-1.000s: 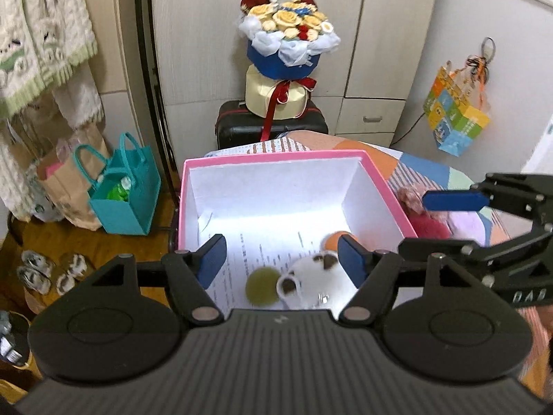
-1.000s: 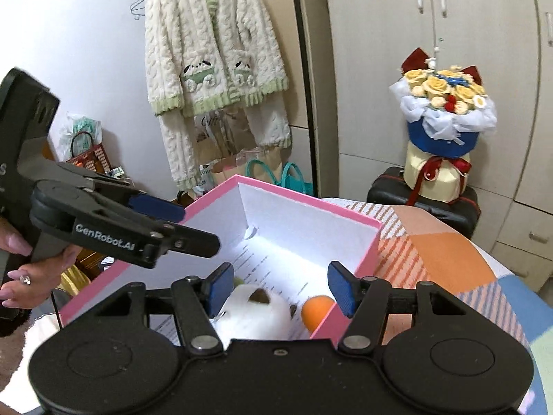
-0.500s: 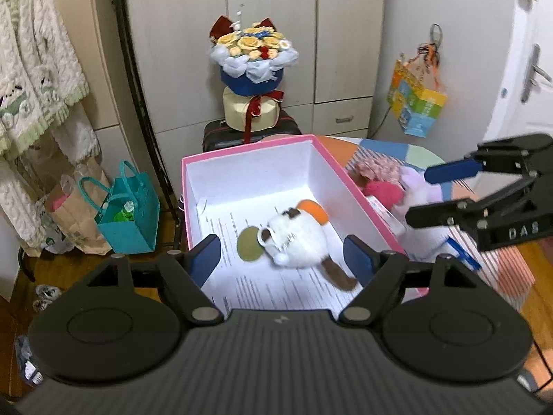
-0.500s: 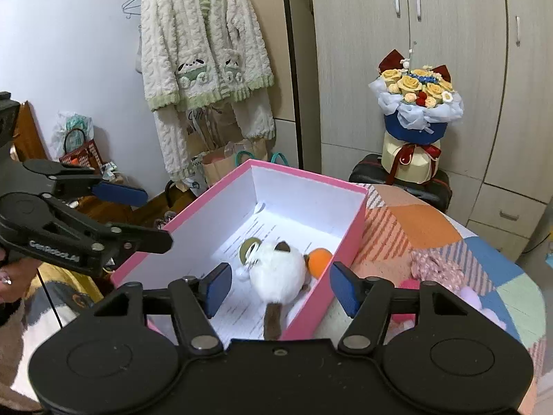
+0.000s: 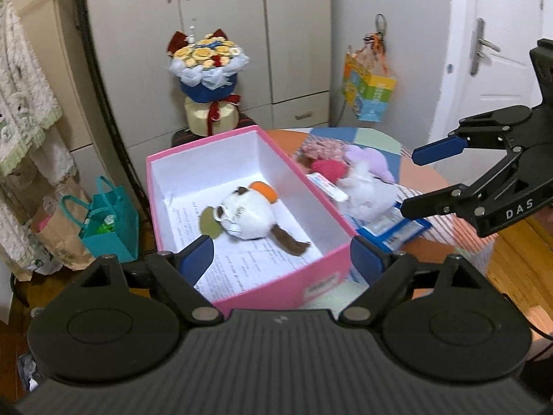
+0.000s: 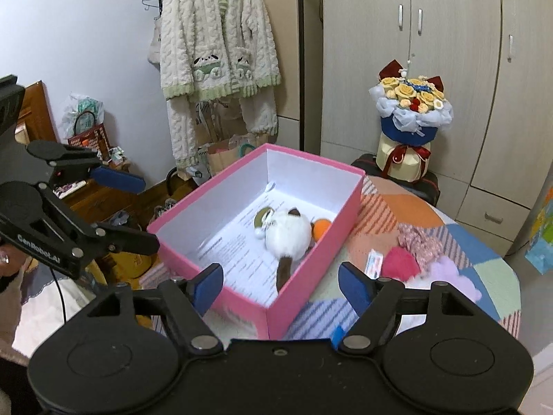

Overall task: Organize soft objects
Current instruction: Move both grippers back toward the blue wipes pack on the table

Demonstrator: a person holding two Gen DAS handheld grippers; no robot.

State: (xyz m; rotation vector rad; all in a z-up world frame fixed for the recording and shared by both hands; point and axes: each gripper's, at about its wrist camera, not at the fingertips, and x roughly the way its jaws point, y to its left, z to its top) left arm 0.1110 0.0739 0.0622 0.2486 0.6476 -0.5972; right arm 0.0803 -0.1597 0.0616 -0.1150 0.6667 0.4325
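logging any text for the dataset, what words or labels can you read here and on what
"DAS": right gripper body, left wrist view.
"GenRobot.AI": left gripper body, right wrist view.
Printed paper lining the pink box: too blurred.
Sticker on the box front, small card, hanging bag: unreadable.

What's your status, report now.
Left gripper open, empty; right gripper open, empty. White plush lying in pink box. Pink, lilac soft toys on table outside box. Nothing in the way.
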